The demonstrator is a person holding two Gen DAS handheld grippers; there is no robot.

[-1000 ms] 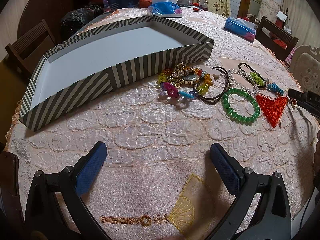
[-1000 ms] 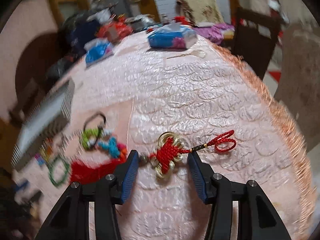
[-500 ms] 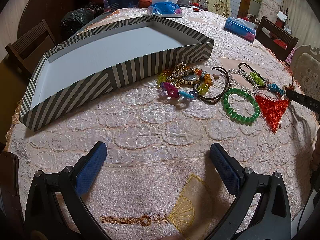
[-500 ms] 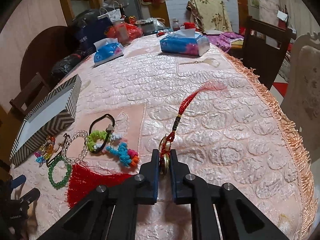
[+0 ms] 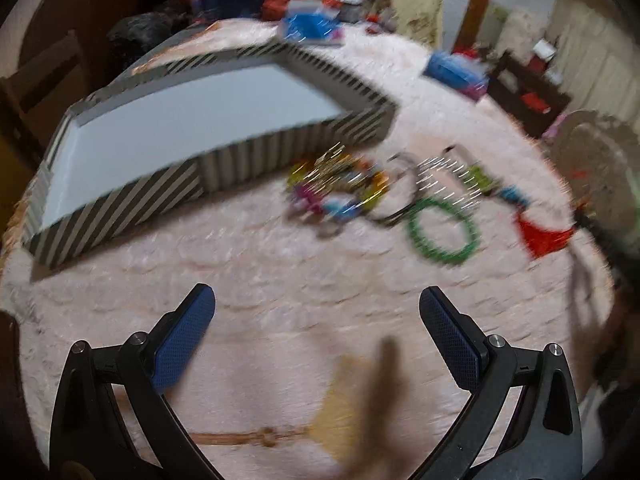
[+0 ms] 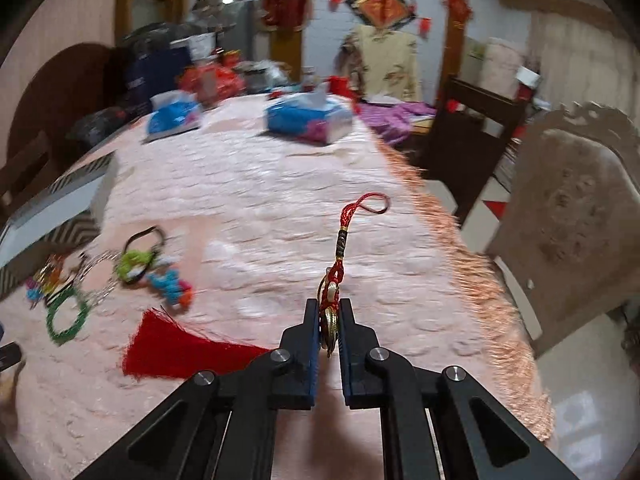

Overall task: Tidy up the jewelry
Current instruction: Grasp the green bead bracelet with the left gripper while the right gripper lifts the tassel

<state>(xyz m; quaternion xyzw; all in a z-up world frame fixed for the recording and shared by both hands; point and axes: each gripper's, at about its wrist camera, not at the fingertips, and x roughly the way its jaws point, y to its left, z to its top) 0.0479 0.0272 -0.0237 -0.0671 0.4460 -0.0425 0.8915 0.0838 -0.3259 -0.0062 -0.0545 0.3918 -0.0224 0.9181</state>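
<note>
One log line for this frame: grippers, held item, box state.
right gripper: shut on red knot charm | tassel: trailing on cloth | left gripper: open, holding nothing | striped box: no jewelry visible inside

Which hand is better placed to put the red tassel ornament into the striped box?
The right. The right gripper is already shut on the red tassel ornament. The left gripper is open and empty, though nearer the striped box.
</note>
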